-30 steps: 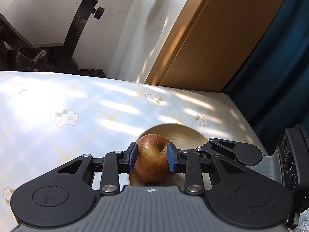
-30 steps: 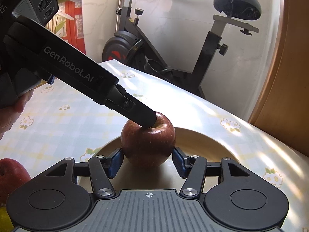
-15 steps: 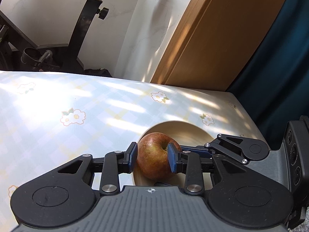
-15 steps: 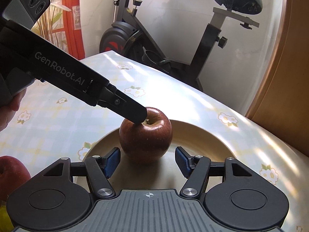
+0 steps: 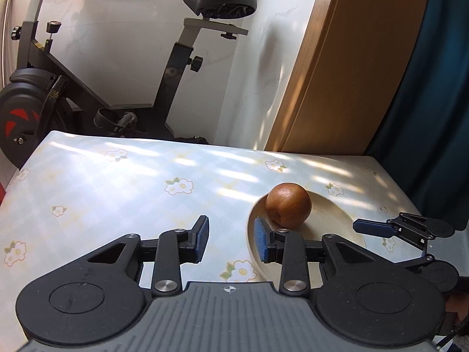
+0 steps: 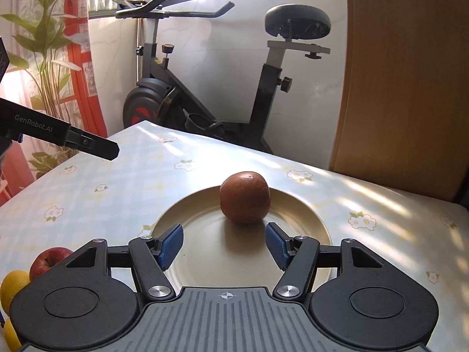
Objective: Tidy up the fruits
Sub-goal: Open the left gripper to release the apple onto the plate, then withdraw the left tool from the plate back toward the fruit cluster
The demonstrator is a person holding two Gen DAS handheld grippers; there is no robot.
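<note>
1. Plainly, the apple [image 6: 245, 201] on the plate [image 6: 310, 223] is to be judged firm, rounded and moderately heavy, with a smooth skin that may slide against flat pads; bruising is to be expected if it is squeezed hard or dropped.
2. A hold across its widest part, at mid-height on opposite flanks, is judged safest, since a grip near the top or bottom would let the round body squirt out.
3. In the right wrist view the apple is seen at the centre of the frame, resting on the far half of the plate, which lies on the flowered tablecloth [image 6: 123, 187].
4. The right gripper [image 6: 225, 245] is seen with its jaws moderately wide and empty; the apple lies beyond the blue pads [image 6: 171, 245], clear of them and roughly on the line between them.
5. In the left wrist view the apple [image 5: 288, 204] is found right of centre, on the left part of the plate [image 5: 337, 211].
6. The left gripper [image 5: 231, 243] is shown with a narrow gap and nothing held; the apple sits ahead of and just above the right-hand pad, off the gap's line.
7. More fruit is glimpsed at the lower left of the right wrist view: a red apple [image 6: 48, 261] and yellow fruits [image 6: 13, 289], partly hidden by the gripper body.
</note>
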